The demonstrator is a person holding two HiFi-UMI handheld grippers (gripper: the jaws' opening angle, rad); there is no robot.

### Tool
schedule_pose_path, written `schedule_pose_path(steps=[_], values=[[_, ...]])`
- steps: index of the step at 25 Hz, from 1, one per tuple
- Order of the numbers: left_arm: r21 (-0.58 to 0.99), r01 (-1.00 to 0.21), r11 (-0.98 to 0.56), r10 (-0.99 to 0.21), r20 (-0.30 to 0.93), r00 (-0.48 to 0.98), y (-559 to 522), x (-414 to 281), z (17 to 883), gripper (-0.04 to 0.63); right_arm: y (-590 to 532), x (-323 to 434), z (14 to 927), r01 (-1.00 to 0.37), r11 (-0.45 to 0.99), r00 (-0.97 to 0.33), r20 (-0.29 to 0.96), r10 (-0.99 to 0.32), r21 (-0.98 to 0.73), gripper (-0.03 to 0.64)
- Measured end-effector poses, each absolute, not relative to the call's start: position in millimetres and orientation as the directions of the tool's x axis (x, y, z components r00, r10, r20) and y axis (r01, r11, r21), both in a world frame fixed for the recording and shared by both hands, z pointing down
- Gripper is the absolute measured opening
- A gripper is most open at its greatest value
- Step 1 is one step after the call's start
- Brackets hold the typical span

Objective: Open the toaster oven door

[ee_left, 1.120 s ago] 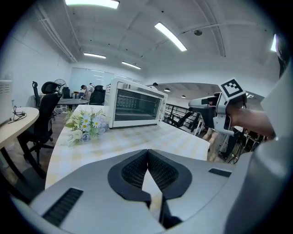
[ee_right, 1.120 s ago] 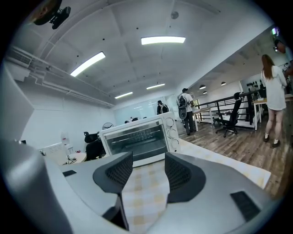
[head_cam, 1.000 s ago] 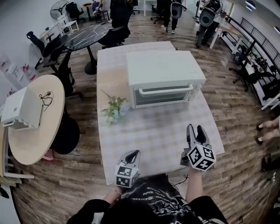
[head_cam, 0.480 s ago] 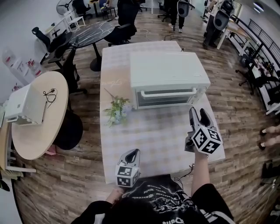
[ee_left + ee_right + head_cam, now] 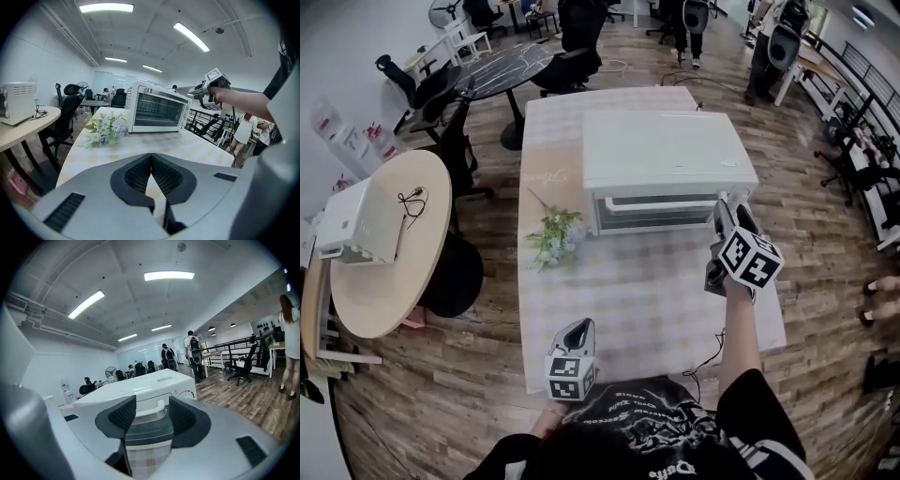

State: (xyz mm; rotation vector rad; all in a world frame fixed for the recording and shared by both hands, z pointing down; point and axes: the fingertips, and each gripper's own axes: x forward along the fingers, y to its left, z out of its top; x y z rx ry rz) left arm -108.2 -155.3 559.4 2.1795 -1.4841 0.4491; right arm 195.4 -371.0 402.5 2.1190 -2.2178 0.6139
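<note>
A white toaster oven (image 5: 667,155) stands at the far end of the checked table (image 5: 628,291), its door shut and a long handle (image 5: 661,202) across the top of the door. My right gripper (image 5: 732,210) is raised just in front of the oven's right front corner, jaws open and empty. In the right gripper view the handle (image 5: 156,409) shows through the gap of that gripper (image 5: 152,412), still a short way off. My left gripper (image 5: 579,329) hangs low over the table's near edge, shut with nothing in it (image 5: 151,157). From there the oven (image 5: 157,112) is far ahead.
A bunch of artificial flowers (image 5: 551,234) lies left of the oven. A round wooden table (image 5: 389,272) with a white appliance (image 5: 352,223) stands at the left, with office chairs (image 5: 450,155) beside it. People stand at the back of the room.
My right gripper has risen and moved forward from the table's near right part to the oven's right front corner. The left gripper has stayed put.
</note>
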Motion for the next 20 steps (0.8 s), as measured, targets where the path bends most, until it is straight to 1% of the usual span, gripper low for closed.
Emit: schedule_pose_path(steps=[3, 8, 12, 16, 18, 20], values=[[0.183, -0.938, -0.296, -0.787, 0.510, 0.347, -161, -110, 559, 0.020, -391, 202, 403, -0.967, -0.001, -0.080, 0.308, -0.948, -0.254, 0.221], [0.185, -0.949, -0.255, -0.800, 0.510, 0.315, -164, -117, 559, 0.020, -415, 212, 414, -0.947, -0.018, -0.108, 0.370, -0.923, -0.321, 0.222], [0.184, -0.957, -0.223, -0.807, 0.517, 0.287, -164, -127, 562, 0.020, -422, 208, 429, -0.946, -0.036, -0.116, 0.438, -0.892, -0.322, 0.218], [0.180, -0.960, -0.215, -0.808, 0.519, 0.278, -164, -130, 562, 0.020, -425, 210, 434, -0.935, -0.062, -0.111, 0.453, -0.884, -0.350, 0.199], [0.178, -0.961, -0.213, -0.808, 0.520, 0.276, -164, -129, 563, 0.020, -426, 211, 436, -0.926, -0.062, -0.125, 0.458, -0.880, -0.372, 0.199], [0.175, -0.961, -0.215, -0.808, 0.521, 0.276, -164, -126, 566, 0.020, -427, 209, 439, -0.915, -0.051, -0.151, 0.460, -0.875, -0.399, 0.182]])
